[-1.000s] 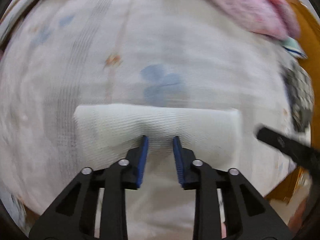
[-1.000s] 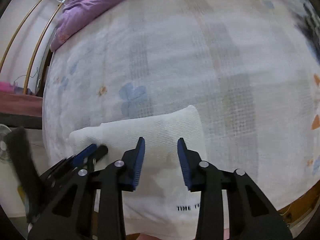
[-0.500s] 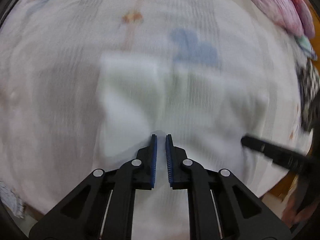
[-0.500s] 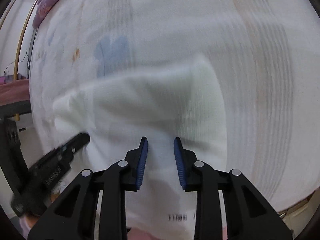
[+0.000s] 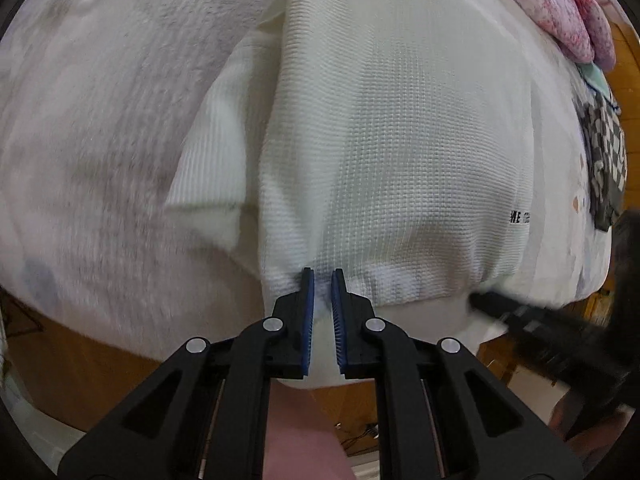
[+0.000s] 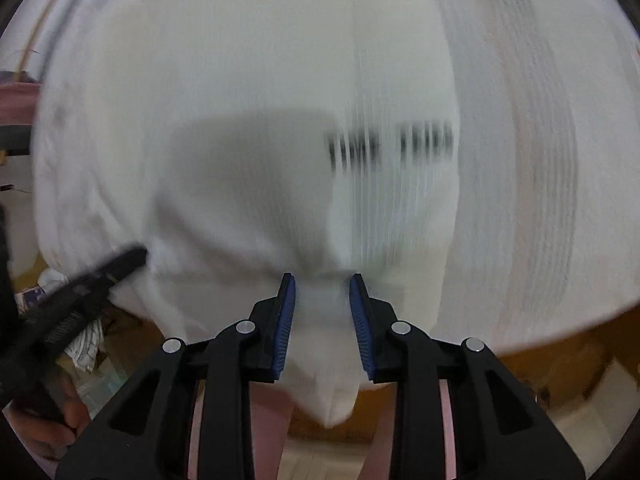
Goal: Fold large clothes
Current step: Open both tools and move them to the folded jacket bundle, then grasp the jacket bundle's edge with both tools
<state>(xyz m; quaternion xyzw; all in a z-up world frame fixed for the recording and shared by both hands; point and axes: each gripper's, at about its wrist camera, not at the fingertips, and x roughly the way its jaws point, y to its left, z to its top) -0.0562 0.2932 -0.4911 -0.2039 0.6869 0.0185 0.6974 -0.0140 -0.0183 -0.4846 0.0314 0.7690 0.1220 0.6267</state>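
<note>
A white waffle-knit garment (image 5: 400, 140) lies on the bed with its hem at the near edge. One sleeve (image 5: 216, 152) is folded in at the left, and black print (image 5: 520, 216) sits near the hem. My left gripper (image 5: 322, 272) is shut on the hem, a thin fold of cloth between its blue pads. In the blurred right wrist view the garment (image 6: 260, 100) fills the frame. My right gripper (image 6: 322, 278) holds a thick bunch of hem between its pads, the jaws easing open slightly. Each gripper shows in the other's view: right (image 5: 520, 316), left (image 6: 92, 280).
A pale patterned bed sheet (image 5: 100, 100) surrounds the garment. Pink clothes (image 5: 560, 12) and a checkered cloth (image 5: 604, 152) lie at the far right. The wooden bed frame (image 5: 80, 360) runs below the sheet's edge, with floor clutter (image 6: 84, 352) beyond it.
Both grippers swept from the folded garment's far part back to its hem at the bed's near edge. The left jaws narrowed and took hold of the hem; the right now has cloth bunched between its pads.
</note>
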